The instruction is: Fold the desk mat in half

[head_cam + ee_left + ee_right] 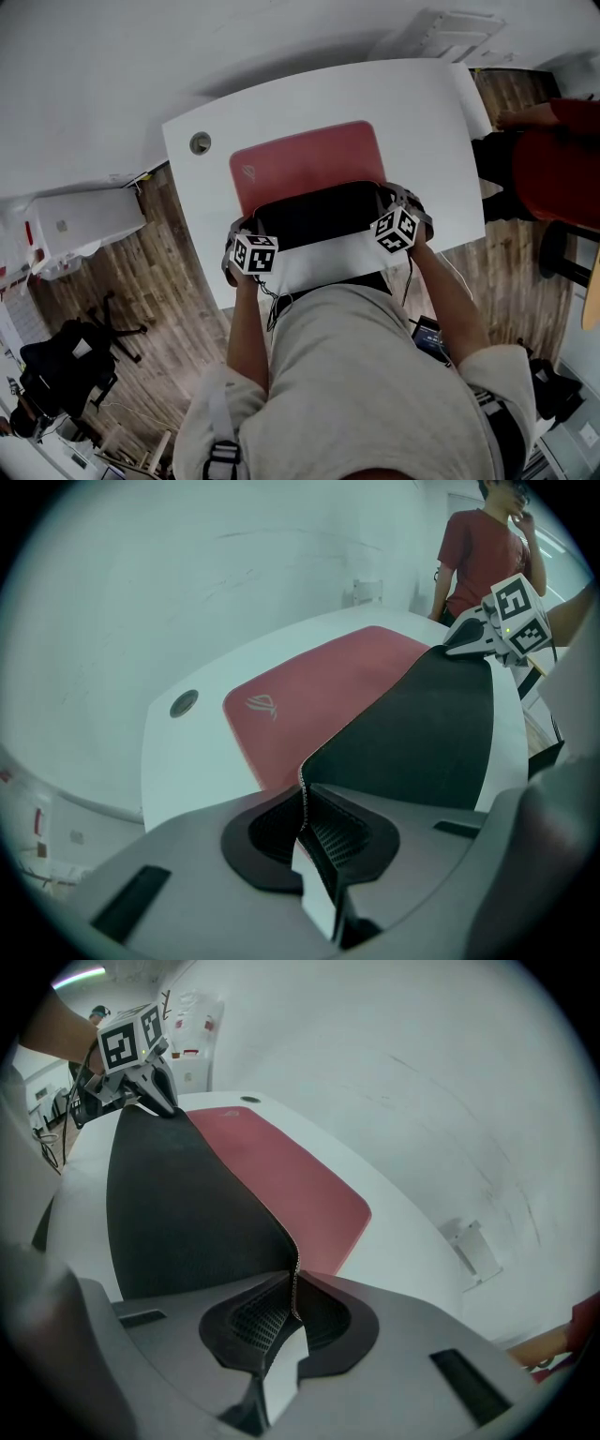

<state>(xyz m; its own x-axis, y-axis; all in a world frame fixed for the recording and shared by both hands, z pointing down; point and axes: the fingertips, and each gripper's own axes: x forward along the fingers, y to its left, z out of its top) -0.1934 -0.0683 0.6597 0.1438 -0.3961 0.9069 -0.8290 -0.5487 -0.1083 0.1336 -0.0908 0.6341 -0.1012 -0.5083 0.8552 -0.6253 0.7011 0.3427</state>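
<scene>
Red mat [305, 159] looks soft, light and floppy; left tongs [305, 808] and right tongs [292, 1297] each pinch a near corner.

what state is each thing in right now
mat, near edge lifted off the table, black underside showing, far part lying flat, fold not finished
left claw, shut on the mat's near left corner
right claw, shut on the mat's near right corner
</scene>
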